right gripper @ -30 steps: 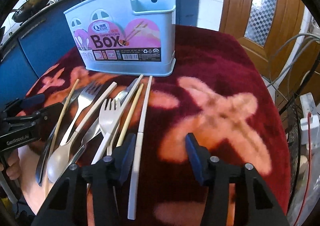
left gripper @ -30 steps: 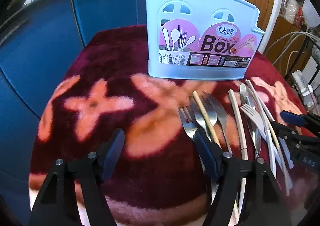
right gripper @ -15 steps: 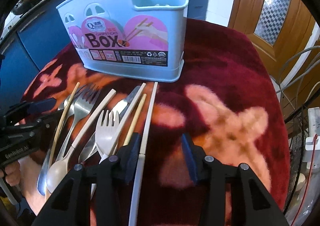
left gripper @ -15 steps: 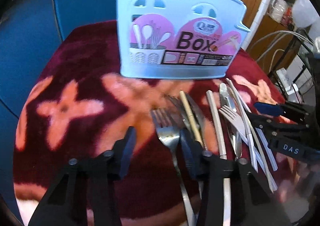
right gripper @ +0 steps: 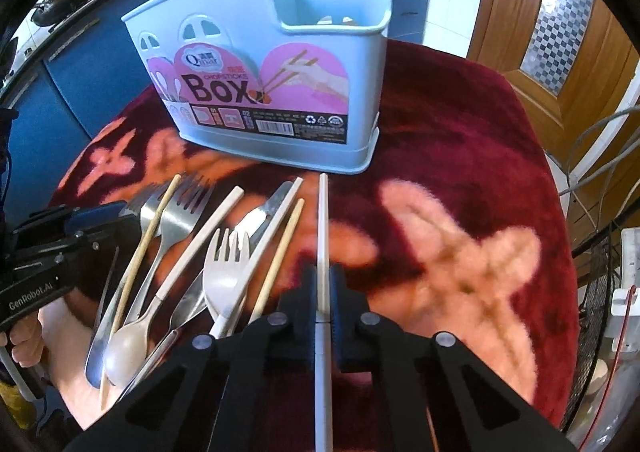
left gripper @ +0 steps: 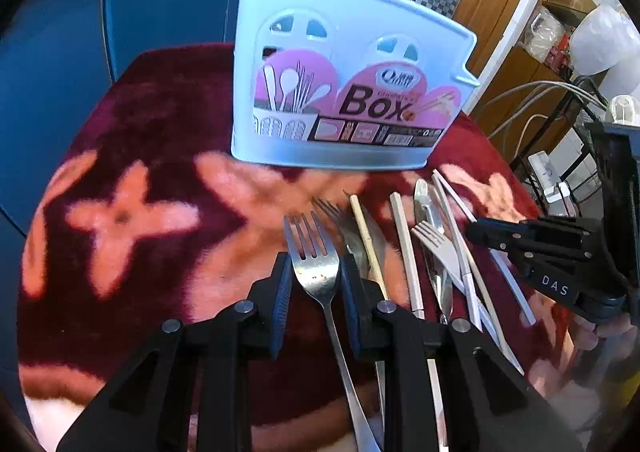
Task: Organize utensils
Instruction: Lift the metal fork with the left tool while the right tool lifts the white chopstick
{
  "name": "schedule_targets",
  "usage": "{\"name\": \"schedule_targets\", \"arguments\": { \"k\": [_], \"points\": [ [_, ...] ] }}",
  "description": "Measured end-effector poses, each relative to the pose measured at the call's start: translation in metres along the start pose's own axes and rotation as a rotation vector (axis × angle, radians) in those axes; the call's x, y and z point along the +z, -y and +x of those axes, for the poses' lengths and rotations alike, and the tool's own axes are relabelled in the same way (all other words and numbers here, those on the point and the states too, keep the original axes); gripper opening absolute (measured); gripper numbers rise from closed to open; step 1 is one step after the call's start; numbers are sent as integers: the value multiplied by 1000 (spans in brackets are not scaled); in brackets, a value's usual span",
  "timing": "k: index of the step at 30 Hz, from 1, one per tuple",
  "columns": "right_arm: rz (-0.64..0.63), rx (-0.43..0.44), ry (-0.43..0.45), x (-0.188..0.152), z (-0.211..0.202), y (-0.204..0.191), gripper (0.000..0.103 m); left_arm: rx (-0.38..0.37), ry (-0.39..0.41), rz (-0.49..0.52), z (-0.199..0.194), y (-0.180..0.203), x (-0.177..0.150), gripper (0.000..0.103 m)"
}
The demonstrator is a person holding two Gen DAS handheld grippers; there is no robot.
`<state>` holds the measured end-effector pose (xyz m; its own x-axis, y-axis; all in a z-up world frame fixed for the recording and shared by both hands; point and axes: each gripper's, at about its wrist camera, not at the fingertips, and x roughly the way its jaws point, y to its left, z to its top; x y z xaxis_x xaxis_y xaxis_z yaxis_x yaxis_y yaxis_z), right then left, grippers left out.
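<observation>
Steel shows between the blue pads of the left gripper (left gripper: 316, 284): its jaws have just been closing and now sit against both edges of a metal fork (left gripper: 320, 280) just below the tines, clamped on it. The right gripper (right gripper: 323, 292) has likewise just closed and pinches a white chopstick (right gripper: 322, 236) tight between its pads. Both grippers tilt steeply down toward the tabletop, and fingers (right gripper: 24, 348) of the hand holding the left one show beneath it in the right wrist view.

Nearer the camera than the pale blue chopsticks box (right gripper: 280, 91), the other utensils lie loose in a fan: a second metal fork (right gripper: 176, 219), a white plastic fork (right gripper: 224, 272), a beige spoon (right gripper: 128, 348), a table knife (right gripper: 260, 219) and wooden chopsticks (right gripper: 280, 252). The held chopstick's tip nearly reaches the box's base. A dark red plush cloth (right gripper: 460, 131) with pink cross-shaped flowers covers the table. Behind the box run blue cabinets (left gripper: 160, 11); to its right stands a wooden door (right gripper: 560, 31).

The box stands upright, a pink "Box" label on its front.
</observation>
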<state>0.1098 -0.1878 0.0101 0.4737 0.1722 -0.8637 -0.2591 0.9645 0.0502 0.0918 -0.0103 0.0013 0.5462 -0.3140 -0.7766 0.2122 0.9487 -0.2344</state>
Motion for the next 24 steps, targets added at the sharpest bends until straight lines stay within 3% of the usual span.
{"name": "schedule_targets", "arguments": {
  "k": [5, 19, 24],
  "points": [
    [35, 23, 54, -6, -16, 3, 8, 10, 72, 11, -21, 2, 0, 24],
    [91, 85, 365, 2, -75, -7, 8, 8, 385, 13, -112, 9, 7, 23],
    [99, 94, 435, 8, -88, -11, 8, 10, 476, 22, -137, 7, 19, 23]
  ]
}}
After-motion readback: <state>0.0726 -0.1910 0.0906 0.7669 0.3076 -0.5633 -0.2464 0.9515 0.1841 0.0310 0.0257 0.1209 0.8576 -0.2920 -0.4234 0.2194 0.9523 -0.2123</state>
